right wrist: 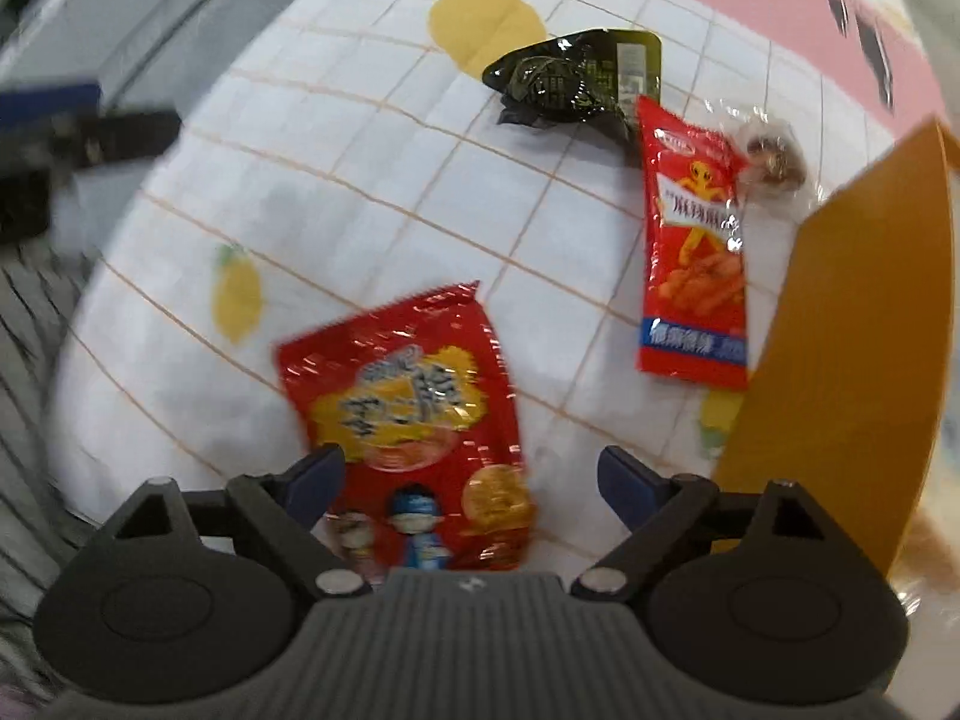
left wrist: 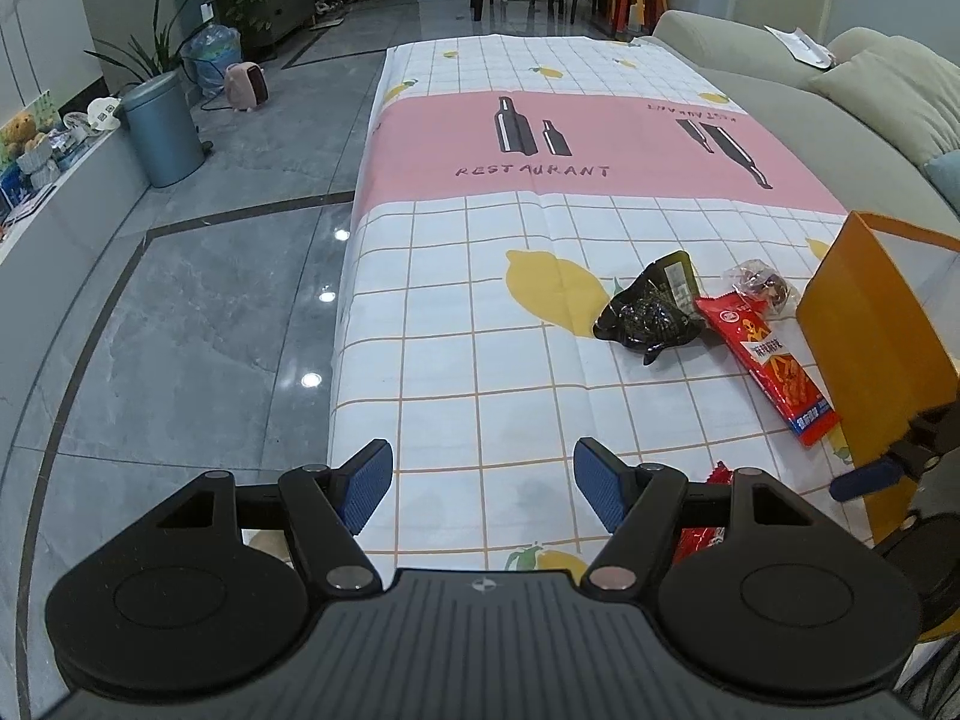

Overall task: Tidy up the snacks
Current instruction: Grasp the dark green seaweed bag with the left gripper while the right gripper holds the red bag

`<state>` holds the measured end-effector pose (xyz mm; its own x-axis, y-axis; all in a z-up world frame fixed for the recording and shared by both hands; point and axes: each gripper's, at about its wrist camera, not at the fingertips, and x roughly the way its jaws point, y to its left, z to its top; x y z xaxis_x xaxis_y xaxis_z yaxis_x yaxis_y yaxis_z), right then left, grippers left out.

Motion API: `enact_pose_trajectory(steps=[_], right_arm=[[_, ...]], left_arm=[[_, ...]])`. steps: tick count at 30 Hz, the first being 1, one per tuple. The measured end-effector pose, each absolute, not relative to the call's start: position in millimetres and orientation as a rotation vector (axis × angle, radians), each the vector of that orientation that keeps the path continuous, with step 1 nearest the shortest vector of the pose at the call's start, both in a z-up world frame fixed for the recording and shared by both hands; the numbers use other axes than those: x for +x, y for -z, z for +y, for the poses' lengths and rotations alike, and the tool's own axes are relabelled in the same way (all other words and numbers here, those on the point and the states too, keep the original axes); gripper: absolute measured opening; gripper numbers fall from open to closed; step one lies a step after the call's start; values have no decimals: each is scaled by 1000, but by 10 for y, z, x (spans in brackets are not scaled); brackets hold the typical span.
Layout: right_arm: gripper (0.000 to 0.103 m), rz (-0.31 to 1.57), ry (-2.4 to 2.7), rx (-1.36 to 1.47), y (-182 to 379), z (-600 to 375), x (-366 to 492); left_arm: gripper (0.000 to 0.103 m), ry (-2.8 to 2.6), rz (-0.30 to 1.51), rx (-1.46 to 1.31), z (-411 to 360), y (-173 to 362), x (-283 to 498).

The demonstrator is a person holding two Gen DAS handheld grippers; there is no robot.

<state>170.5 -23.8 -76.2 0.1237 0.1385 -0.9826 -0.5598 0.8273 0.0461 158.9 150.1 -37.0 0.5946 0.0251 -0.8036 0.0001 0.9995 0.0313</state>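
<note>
Several snack packs lie on the checked tablecloth [left wrist: 480, 324]. A black pack [left wrist: 651, 312] [right wrist: 570, 75], a long red pack [left wrist: 765, 360] [right wrist: 693, 252] and a clear wrapped sweet [left wrist: 762, 285] [right wrist: 774, 159] lie beside an orange box [left wrist: 876, 342] [right wrist: 840, 324]. A wide red and yellow pack [right wrist: 420, 426] lies under my right gripper [right wrist: 471, 474], which is open above it. My left gripper [left wrist: 483, 483] is open and empty over the table's near edge; part of the wide red pack [left wrist: 699, 534] shows behind its right finger.
The table's left edge drops to a grey tiled floor [left wrist: 198, 312]. A grey sofa [left wrist: 840, 120] runs along the right. A blue bin [left wrist: 162, 132] and plants stand far left. The right gripper [left wrist: 888, 468] shows at the right edge of the left wrist view.
</note>
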Motion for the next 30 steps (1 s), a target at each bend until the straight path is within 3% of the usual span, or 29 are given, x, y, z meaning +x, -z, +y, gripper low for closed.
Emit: enact_pose_trajectory(steps=[6, 10, 13, 24, 30], right_arm=[[93, 1369, -668, -316, 906, -157, 1643], [96, 1314, -626, -463, 1009, -7, 1537], [78, 1254, -648, -447, 933, -2, 1443], [76, 1133, -481, -269, 934, -263, 1216], [79, 1086, -493, -247, 919, -297, 1151]], left_arm=[[81, -1, 929, 11, 1525, 353, 1585], [81, -10, 934, 13, 1527, 366, 1599], [81, -8, 931, 28, 1513, 372, 1634], [85, 355, 732, 331, 1027, 488, 1823], [86, 483, 723, 317, 819, 656, 2151]])
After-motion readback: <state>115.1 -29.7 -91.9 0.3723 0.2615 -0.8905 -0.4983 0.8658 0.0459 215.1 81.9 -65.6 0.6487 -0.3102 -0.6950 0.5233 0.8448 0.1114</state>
